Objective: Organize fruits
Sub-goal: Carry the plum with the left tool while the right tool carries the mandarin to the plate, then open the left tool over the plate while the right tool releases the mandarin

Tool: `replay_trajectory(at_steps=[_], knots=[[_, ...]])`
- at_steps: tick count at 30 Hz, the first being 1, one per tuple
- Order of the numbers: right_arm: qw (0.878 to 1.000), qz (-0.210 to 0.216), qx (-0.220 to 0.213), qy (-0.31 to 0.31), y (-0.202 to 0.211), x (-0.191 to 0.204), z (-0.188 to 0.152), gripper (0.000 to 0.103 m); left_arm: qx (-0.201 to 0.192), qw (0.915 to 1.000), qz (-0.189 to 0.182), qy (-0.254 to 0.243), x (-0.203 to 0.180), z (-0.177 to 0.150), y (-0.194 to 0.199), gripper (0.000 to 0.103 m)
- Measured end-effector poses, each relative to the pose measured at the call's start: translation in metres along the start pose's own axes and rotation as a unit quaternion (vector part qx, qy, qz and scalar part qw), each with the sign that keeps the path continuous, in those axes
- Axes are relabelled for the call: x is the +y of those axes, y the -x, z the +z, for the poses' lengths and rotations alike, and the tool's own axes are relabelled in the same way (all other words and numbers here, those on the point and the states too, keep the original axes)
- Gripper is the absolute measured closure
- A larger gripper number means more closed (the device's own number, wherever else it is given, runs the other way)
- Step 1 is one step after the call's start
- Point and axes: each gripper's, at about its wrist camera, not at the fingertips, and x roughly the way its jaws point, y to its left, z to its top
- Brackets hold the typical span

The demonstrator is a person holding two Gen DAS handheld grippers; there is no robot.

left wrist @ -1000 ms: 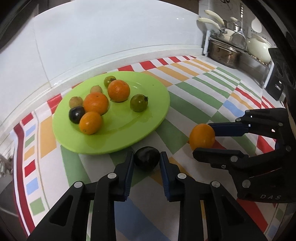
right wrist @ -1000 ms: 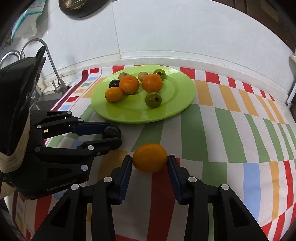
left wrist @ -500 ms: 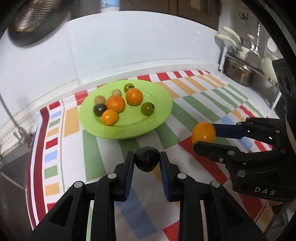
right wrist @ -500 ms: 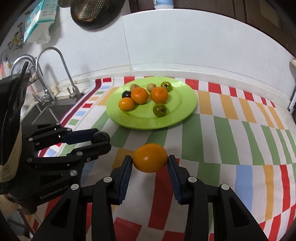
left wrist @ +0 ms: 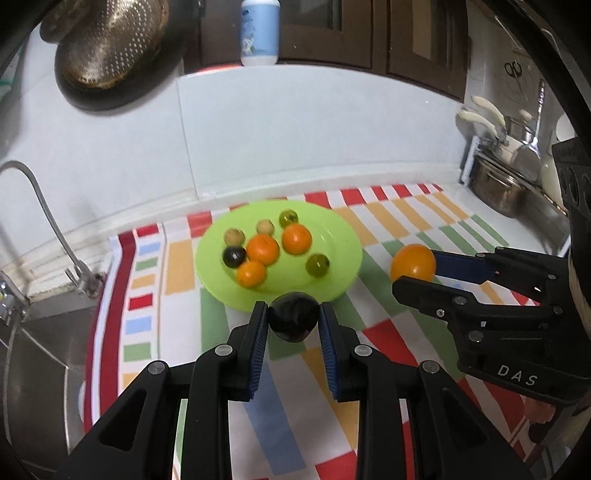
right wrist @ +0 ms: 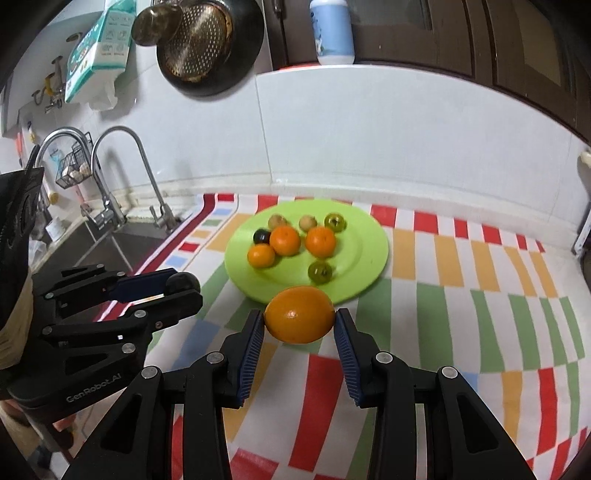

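Observation:
My left gripper is shut on a dark plum and holds it in the air, in front of a green plate. My right gripper is shut on an orange, also lifted above the striped cloth. The plate carries several fruits: three oranges, green and tan small fruits and one dark plum. The left gripper with its plum shows at the left of the right wrist view. The right gripper with its orange shows at the right of the left wrist view.
A sink with tall taps lies to the left of the cloth. Pots and utensils stand at the right. A colander hangs on the white wall, and a bottle stands on the ledge above.
Both grippers have risen and drawn back from the cloth with their fruits held. The plate now looks smaller and farther off.

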Motion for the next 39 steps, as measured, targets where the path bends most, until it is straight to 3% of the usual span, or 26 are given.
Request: replay_trajectory(at_steps=[17,39], knots=[[0.999,-0.004,-0.034,-0.003,-0.021,-0.015,0.056,0.063,-0.021,0.9997,0.015,-0.003,0.013,0.053,-0.021,0.075],[1.0,-0.006,0.009,0.018,-0.104,-0.041,0.099,0.063,-0.004,1.0,0.002,0.003,0.035,0.088,-0.1,0.075]])
